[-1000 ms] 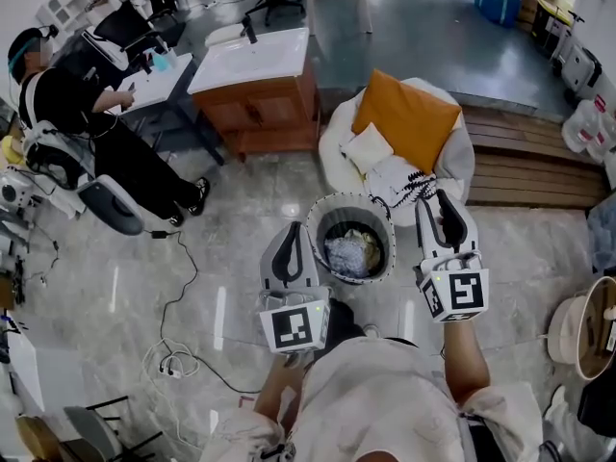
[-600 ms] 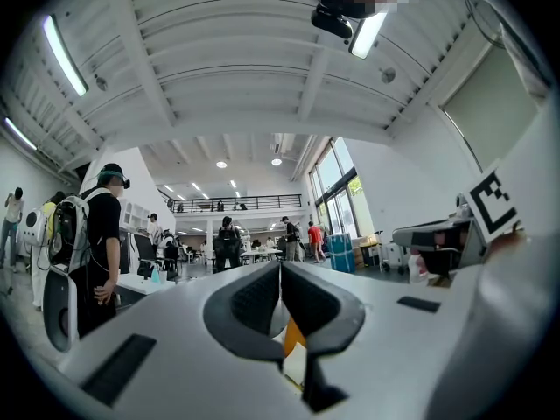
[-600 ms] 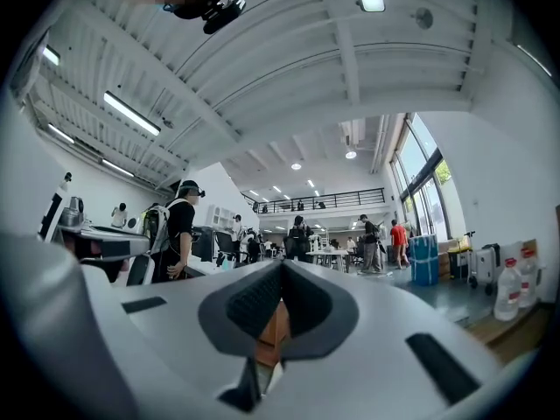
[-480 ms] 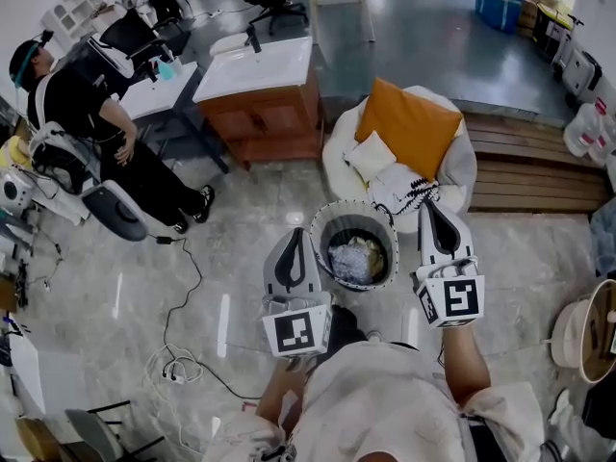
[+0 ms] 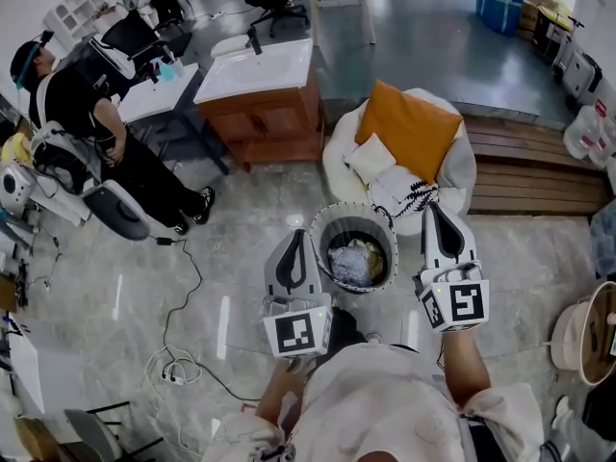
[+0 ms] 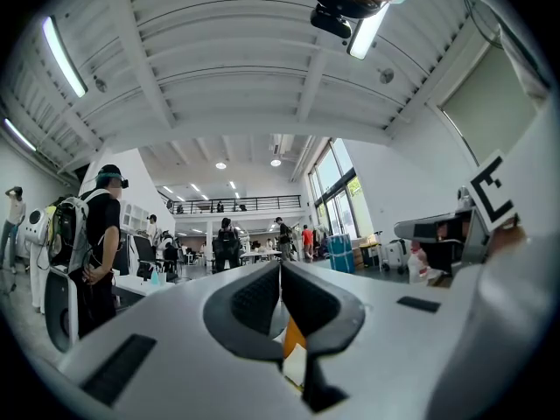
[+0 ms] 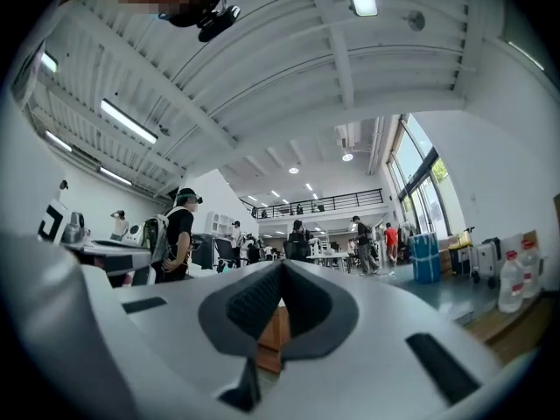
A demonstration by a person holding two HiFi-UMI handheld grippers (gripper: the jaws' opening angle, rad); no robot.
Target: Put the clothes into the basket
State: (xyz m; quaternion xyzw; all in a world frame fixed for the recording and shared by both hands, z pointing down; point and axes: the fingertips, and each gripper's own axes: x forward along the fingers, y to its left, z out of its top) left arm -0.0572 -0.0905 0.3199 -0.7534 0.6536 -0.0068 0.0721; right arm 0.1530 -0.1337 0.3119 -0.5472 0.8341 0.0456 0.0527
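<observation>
A round grey basket point(image 5: 322, 227) stands on the floor in front of me in the head view, with crumpled pale clothes point(image 5: 353, 258) lying inside it. My left gripper point(image 5: 295, 239) hovers at the basket's left side, jaws together and nothing between them. My right gripper point(image 5: 435, 210) hovers at the basket's right side, also shut and empty. Behind the basket a white round chair point(image 5: 462, 166) carries an orange cushion point(image 5: 409, 123), a white cushion point(image 5: 371, 155) and a white garment with black trim point(image 5: 402, 187). In both gripper views the jaws point level into the room, tips touching.
A wooden vanity with a white sink top point(image 5: 258, 89) stands at the back left. A seated person in black point(image 5: 82, 128) is at the left beside a chair. A cable point(image 5: 178, 349) trails over the marble floor. Wooden steps point(image 5: 539, 166) run at the right, and a pale round bin point(image 5: 585, 330) sits at the right edge.
My right gripper's jaws have gone from open to shut with nothing in them. Both grippers have kept their places beside the basket.
</observation>
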